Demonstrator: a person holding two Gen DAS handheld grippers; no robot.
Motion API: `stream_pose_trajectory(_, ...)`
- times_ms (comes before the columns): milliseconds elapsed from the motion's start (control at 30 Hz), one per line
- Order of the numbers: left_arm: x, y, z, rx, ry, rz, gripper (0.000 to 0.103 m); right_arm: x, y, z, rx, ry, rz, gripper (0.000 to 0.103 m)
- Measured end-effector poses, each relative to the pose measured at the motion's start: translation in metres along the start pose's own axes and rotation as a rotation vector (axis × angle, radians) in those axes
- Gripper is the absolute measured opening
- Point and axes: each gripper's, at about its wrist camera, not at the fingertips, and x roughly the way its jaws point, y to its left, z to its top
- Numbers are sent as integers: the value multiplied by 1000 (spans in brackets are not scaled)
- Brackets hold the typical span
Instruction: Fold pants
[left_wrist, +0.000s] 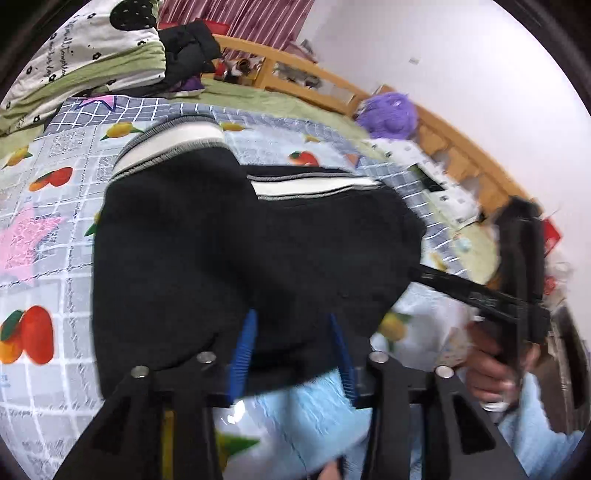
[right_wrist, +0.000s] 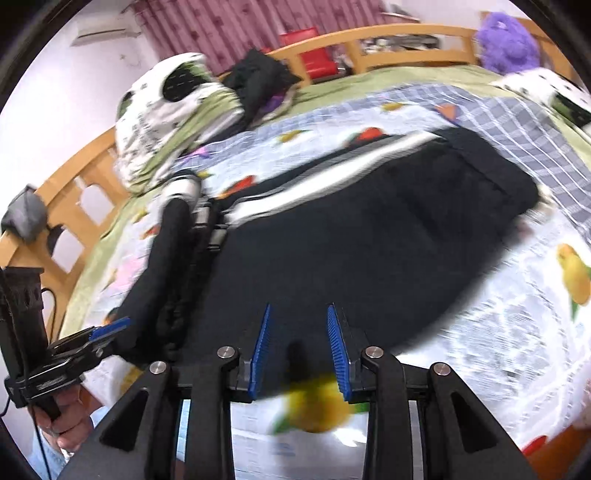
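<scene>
Blue-padded left tongs (left_wrist: 291, 354) sit with jaws apart around the near hem of the black pants (left_wrist: 240, 251); right tongs (right_wrist: 300, 350) likewise parted at the near edge. Pants lie on the fruit-print bedspread (left_wrist: 48, 221), long axis running left to right, white-and-grey striped side trim along the far edge, partly folded.

fruit-print bedspread (left_wrist: 48, 221), purple plush toy (right_wrist: 508, 42), wooden bed rail (right_wrist: 402, 35), folded quilt (right_wrist: 166, 114), striped curtain (right_wrist: 229, 26)
</scene>
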Motion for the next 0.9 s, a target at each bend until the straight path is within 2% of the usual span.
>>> stream_pose_trajectory(33, -13, 2, -4, 10, -24, 13, 45, 2, 10, 2, -15, -1, 21, 38)
stream_pose_trajectory(100, -27, 7, -11, 17, -51, 54, 56, 7, 34, 6, -40, -3, 80, 43)
stream_pose_trajectory(200, -45, 28, -24, -5, -69, 133, 56, 16, 68, 12, -68, -18, 131, 49)
stream_pose_trajectory(267, -51, 47, -31, -44, -65, 173, 56, 27, 86, 15, -78, -14, 140, 50)
stream_pose_trajectory(400, -65, 82, -48, -132, -63, 201, 56, 59, 109, 13, -82, 40, 111, 49)
stream_pose_trajectory(467, -70, 92, -53, -155, -70, 212, 56, 75, 114, 10, -75, 71, 101, 41)
stream_pose_trajectory(500, -72, 96, -55, -165, -72, 216, 56, 82, 116, 10, -75, 82, 105, 26)
stream_pose_trajectory(533, -74, 100, -58, -173, -72, 218, 56, 85, 118, 9, -78, 89, 113, 19)
stream_pose_trajectory(600, -75, 104, -60, -182, -68, 219, 56, 83, 126, 9, -107, 66, 92, 14)
stream_pose_trajectory(667, -73, 103, -59, -182, -61, 219, 56, 69, 133, 12, -155, 23, 101, 11)
stream_pose_trajectory(767, -66, 97, -53, -175, -61, 208, 56, 42, 131, 30, -162, -18, 148, 10)
stream_pose_trajectory(833, -61, 85, -48, -156, -75, 158, 56, 28, 124, 43, -170, -47, 137, 10)
stream_pose_trajectory(900, -59, 72, -45, -135, -99, 73, 56, 11, 109, 55, -192, -86, 128, 10)
